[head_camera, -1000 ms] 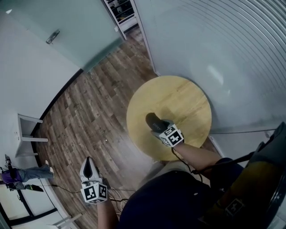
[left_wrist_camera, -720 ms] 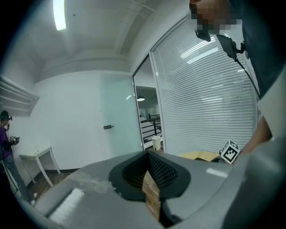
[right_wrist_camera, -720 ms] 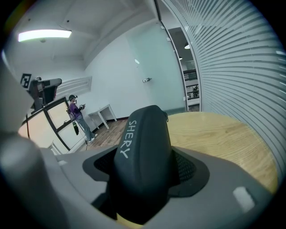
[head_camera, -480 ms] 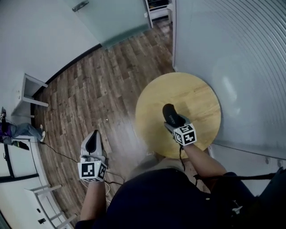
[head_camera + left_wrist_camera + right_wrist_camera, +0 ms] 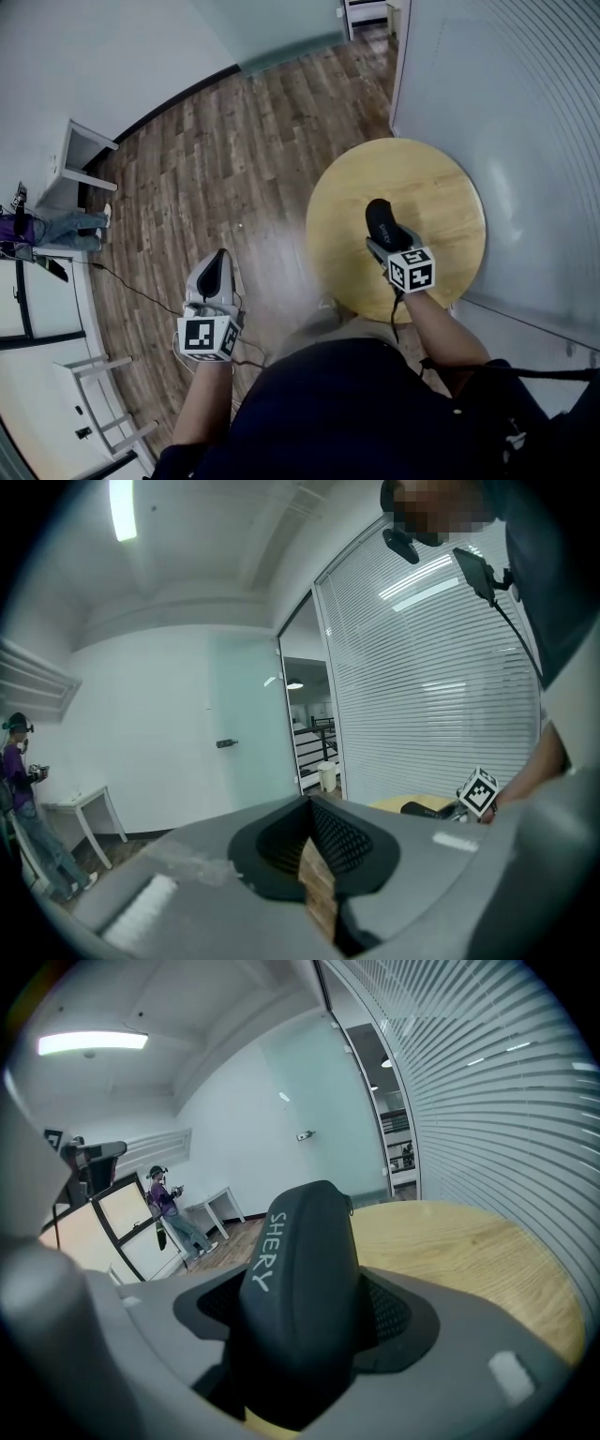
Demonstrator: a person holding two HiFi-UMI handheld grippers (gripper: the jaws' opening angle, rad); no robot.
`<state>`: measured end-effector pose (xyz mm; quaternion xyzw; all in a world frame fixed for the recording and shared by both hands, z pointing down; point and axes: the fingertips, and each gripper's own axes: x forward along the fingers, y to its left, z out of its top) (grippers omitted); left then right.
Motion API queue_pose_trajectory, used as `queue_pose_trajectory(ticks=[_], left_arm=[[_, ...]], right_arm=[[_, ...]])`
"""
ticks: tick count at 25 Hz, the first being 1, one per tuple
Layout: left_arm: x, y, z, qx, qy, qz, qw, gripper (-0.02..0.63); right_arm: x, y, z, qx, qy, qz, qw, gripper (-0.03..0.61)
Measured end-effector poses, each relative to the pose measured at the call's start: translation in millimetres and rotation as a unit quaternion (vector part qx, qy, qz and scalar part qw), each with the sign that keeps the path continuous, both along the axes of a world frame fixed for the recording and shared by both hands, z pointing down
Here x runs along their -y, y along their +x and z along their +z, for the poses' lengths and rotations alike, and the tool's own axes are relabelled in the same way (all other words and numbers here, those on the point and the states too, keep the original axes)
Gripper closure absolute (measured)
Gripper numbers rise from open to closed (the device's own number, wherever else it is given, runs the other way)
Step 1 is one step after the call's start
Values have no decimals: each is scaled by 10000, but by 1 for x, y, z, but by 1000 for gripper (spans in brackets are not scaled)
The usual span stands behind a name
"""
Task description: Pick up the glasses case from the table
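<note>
Wood-plank floor point(image 5: 234, 141) fills the left and middle of the head view, and at the right a round wooden counter point(image 5: 436, 173) sits against a wall of white blinds point(image 5: 525, 103). Right tongs point(image 5: 385, 240) are over the middle of that counter, clamped on the dark glasses case point(image 5: 380, 220). In the right gripper view the case point(image 5: 300, 1279) stands wedged between both black pads, its rounded end pointing away and white lettering running along its side. Whether it is clear of the wood or touching it, I can't tell. Down at the lower left, well away from the counter, the left tongs point(image 5: 217, 264) hang over the floor, drawn nearly together with only a sliver of floorboard showing between the pads, holding nothing. At the far left edge, a person in purple point(image 5: 33, 230) stands beside a white side table point(image 5: 80, 164).
</note>
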<state>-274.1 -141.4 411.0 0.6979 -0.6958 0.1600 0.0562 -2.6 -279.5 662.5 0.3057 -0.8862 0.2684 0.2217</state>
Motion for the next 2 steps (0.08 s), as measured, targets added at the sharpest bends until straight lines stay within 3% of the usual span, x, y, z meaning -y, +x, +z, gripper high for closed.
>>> queue_pose_trajectory(ticks=[2], left_arm=[[5, 4, 1, 3, 17, 42, 10000, 609]], right_arm=[[4, 3, -1, 39, 44, 33, 10000, 225]])
